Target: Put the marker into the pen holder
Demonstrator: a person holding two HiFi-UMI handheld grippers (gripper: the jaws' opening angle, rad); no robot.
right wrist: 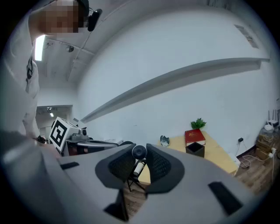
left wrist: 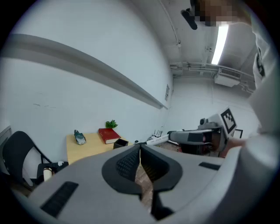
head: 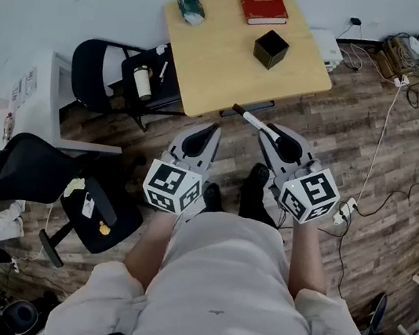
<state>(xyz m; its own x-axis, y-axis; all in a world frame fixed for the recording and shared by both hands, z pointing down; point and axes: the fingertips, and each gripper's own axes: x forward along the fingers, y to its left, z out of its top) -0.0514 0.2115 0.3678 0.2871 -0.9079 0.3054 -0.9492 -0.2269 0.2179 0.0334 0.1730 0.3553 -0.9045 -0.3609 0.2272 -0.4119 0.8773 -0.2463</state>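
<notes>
The wooden table (head: 211, 60) stands ahead of the person, well apart from both grippers, with bare floor between and a chair (head: 113, 75) crowding only its left edge, so the way in looks open. On it the black pen holder (head: 270, 50) sits near the red book (head: 261, 0), with bare wood around it. The right gripper (head: 271, 133) pinches the marker (head: 251, 119) crosswise and the left gripper (head: 214, 129) is closed on nothing, so I'd say the pick-up is done and the carry and drop remain.

I see a white short-sleeved shirt (head: 222, 284) lower centre, dark shoes (head: 254, 188) above; grey left gripper (head: 216, 128) and right gripper (head: 266, 131) bear black-and-white cubes (head: 172, 188).
</notes>
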